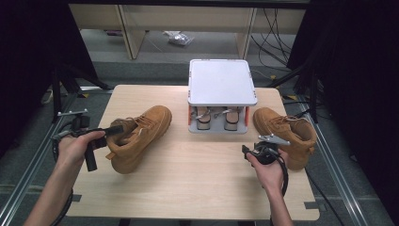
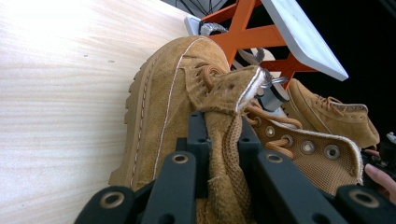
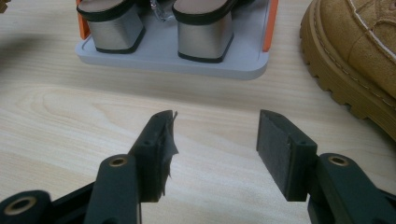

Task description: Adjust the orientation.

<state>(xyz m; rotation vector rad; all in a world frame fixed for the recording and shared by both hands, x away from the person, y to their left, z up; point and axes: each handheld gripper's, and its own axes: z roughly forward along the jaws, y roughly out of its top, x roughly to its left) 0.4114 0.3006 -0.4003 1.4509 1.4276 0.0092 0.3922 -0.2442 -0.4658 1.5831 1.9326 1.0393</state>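
**Suede boot held by its tongue**

Tan suede: the left boot (image 1: 139, 135) lies tipped on the wooden table (image 1: 197, 183), its tongue (image 2: 224, 140) clamped in the left gripper (image 2: 223, 161). Lift slowly, or the soft flap may slip. Centre stands a shoe rack (image 1: 221, 82). The right gripper (image 3: 212, 140), jaws apart, hovers empty beside the right boot (image 1: 287, 132). Cables cross the floor behind.
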